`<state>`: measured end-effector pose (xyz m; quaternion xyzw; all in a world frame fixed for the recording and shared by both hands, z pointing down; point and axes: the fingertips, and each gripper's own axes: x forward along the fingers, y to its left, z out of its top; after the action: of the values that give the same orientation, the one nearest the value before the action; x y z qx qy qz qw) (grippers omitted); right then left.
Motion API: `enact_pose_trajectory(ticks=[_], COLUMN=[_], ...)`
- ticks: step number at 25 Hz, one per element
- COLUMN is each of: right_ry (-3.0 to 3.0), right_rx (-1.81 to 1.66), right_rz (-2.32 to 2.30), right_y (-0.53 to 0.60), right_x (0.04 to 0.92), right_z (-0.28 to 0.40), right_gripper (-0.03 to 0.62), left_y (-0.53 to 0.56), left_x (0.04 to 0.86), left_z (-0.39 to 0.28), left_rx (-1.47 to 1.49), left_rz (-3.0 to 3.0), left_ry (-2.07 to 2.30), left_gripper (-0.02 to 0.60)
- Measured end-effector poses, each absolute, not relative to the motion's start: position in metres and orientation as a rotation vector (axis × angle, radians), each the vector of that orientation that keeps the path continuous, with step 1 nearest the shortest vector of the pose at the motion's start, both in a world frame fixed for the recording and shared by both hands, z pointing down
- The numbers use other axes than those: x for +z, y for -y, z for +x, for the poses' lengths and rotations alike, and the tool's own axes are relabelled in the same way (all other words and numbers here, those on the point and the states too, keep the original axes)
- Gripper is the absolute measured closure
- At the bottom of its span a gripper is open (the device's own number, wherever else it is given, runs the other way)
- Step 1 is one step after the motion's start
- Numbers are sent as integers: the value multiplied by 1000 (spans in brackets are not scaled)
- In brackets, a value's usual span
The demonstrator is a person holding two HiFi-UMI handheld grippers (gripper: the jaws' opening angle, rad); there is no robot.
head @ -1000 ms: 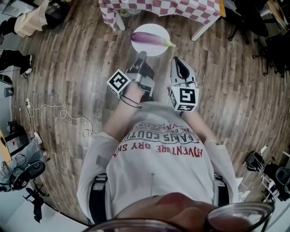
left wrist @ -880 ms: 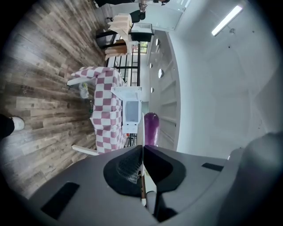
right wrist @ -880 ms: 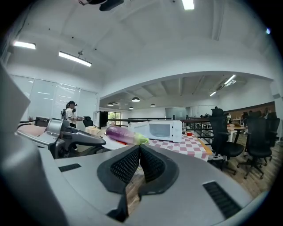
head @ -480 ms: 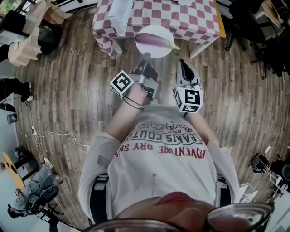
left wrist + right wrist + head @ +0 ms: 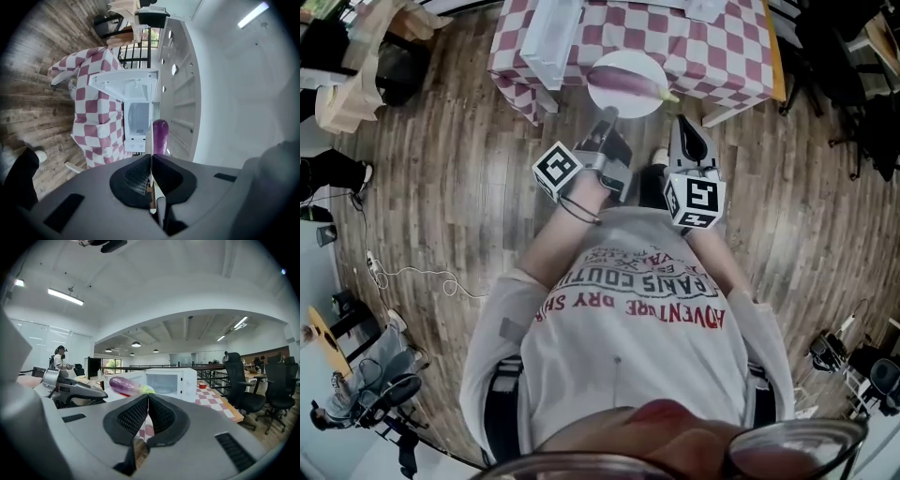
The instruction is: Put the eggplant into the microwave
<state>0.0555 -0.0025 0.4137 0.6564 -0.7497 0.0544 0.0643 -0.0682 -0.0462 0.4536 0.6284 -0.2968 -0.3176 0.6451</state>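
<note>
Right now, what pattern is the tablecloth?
The tablecloth is red-and-white checked; the head view shows it best.

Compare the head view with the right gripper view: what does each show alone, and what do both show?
Only the head view: the person's printed T-shirt and forearms. Only the right gripper view: the microwave's open cavity, a red cup, office chairs and ceiling lights. Both: the eggplant, the checkered tablecloth and the left gripper.
</note>
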Motion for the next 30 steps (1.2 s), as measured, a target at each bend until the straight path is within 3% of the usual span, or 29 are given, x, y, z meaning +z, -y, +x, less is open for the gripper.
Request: enact_pose_trajectory(ticks=[19,30], right_ry=[2460,2495], right_rx=[84,120], right_rz=[1671,1568], right_y=[234,303], right_x=[425,453], right_z=[183,184], right_gripper=[568,568], left_y=[252,317], left_x=[477,505], left_z=[30,43], left_rx=[-898,-890], left_rz=[1337,1291], left_ry=[910,972], left_gripper=[551,551])
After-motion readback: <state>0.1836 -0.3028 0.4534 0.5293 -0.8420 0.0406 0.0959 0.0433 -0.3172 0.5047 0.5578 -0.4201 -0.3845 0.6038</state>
